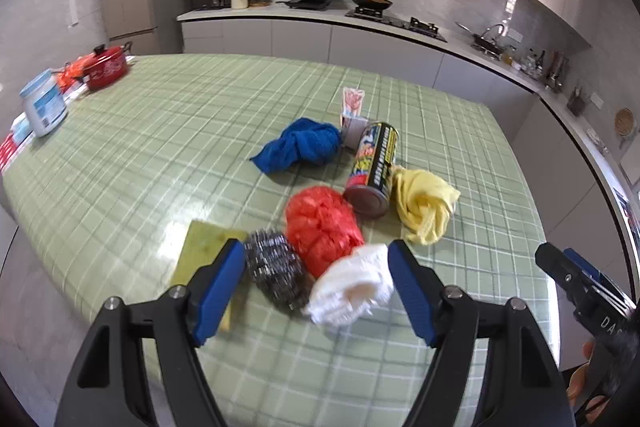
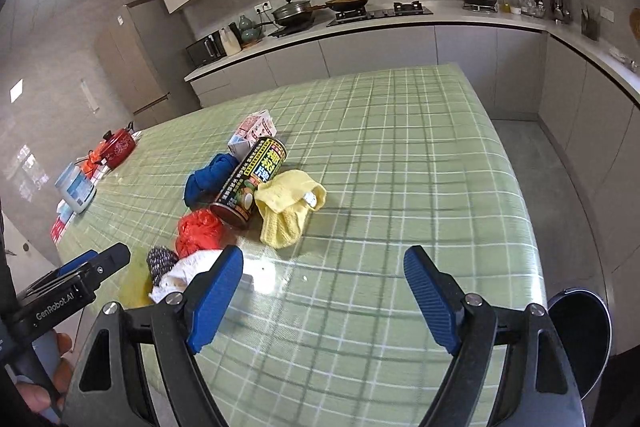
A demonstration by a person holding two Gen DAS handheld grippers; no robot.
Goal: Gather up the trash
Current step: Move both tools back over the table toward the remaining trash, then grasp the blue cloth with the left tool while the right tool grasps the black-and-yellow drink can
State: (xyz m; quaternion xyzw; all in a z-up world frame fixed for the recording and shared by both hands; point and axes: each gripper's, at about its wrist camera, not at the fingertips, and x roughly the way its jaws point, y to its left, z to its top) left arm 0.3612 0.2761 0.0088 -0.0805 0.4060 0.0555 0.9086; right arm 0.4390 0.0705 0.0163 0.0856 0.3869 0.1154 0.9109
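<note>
A cluster lies on the green checked table [image 1: 160, 131]: a white crumpled wad [image 1: 352, 287], a steel scourer [image 1: 274, 269], a red crumpled bag [image 1: 322, 227], a black drink can [image 1: 374, 169] on its side, a yellow cloth [image 1: 426, 207], a blue cloth [image 1: 300, 145], a small carton [image 1: 352, 107] and a green sponge pad [image 1: 200, 251]. My left gripper [image 1: 316, 291] is open, its fingers astride the scourer and white wad. My right gripper [image 2: 324, 299] is open and empty over bare table; the can [image 2: 252, 183] and yellow cloth [image 2: 286, 207] lie ahead of it.
A red pot [image 1: 106, 67] and a white jar [image 1: 42, 103] stand at the table's left edge. A dark round bin [image 2: 580, 335] stands on the floor past the table's right edge. Kitchen counters with a stove run along the back.
</note>
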